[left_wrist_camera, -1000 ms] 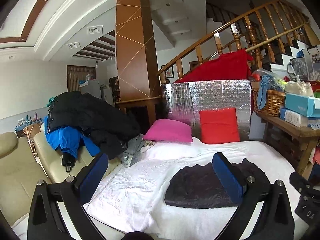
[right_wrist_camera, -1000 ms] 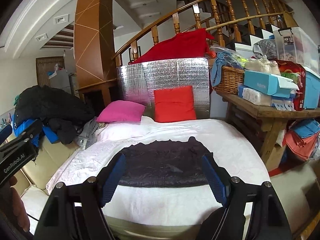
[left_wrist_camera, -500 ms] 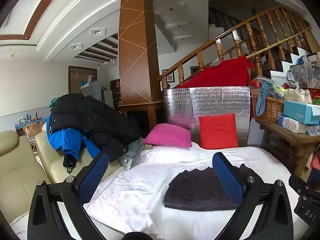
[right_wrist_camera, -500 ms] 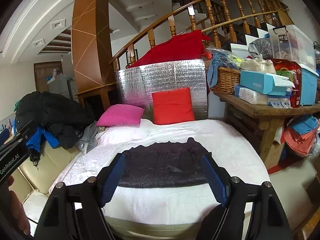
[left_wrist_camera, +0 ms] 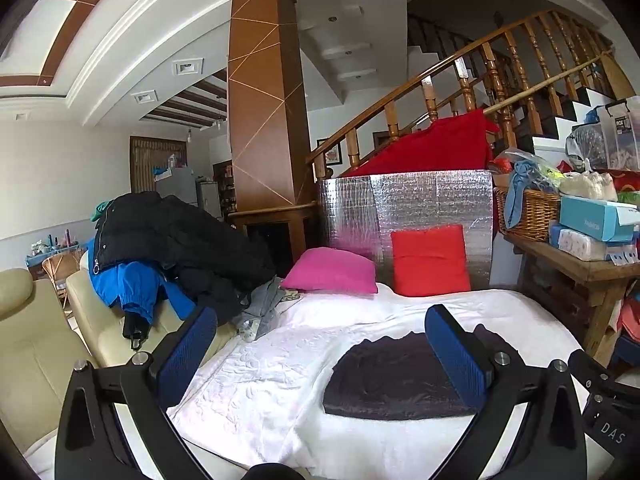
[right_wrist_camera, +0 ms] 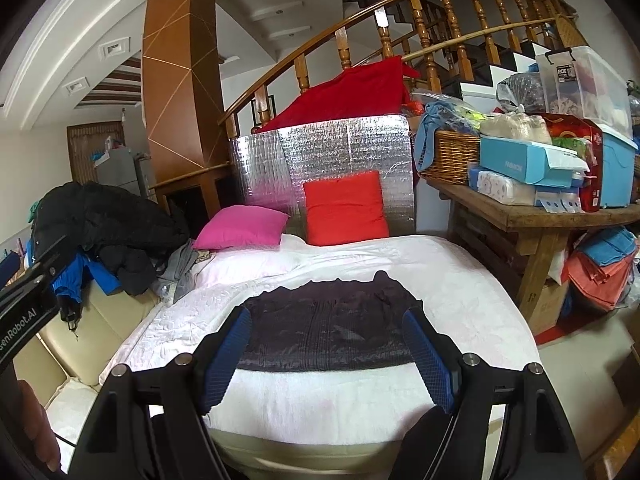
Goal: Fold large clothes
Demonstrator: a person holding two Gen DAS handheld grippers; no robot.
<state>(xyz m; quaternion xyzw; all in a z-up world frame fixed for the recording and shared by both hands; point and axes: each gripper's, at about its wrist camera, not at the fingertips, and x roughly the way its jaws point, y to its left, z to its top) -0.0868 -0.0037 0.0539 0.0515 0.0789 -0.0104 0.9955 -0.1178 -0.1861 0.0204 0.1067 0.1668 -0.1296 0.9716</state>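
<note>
Between my two wide-open, empty grippers, left gripper (left_wrist_camera: 320, 354) and right gripper (right_wrist_camera: 326, 354) held above the near edge of the bed (right_wrist_camera: 460, 280), the dark garment (right_wrist_camera: 332, 328) lies folded flat on the white cover, looking soft, light and limp, so I'd pinch its near corners.

Folded garment (right_wrist_camera: 332, 334) on bed (right_wrist_camera: 460, 280), cushions (right_wrist_camera: 344, 208) behind.

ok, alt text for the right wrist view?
A dark folded garment lies flat on a white quilted bedcover, framed between the open, empty blue-padded jaws of the right gripper. Behind it sit a pink cushion and a red cushion; black and blue jackets are heaped at left.
</note>
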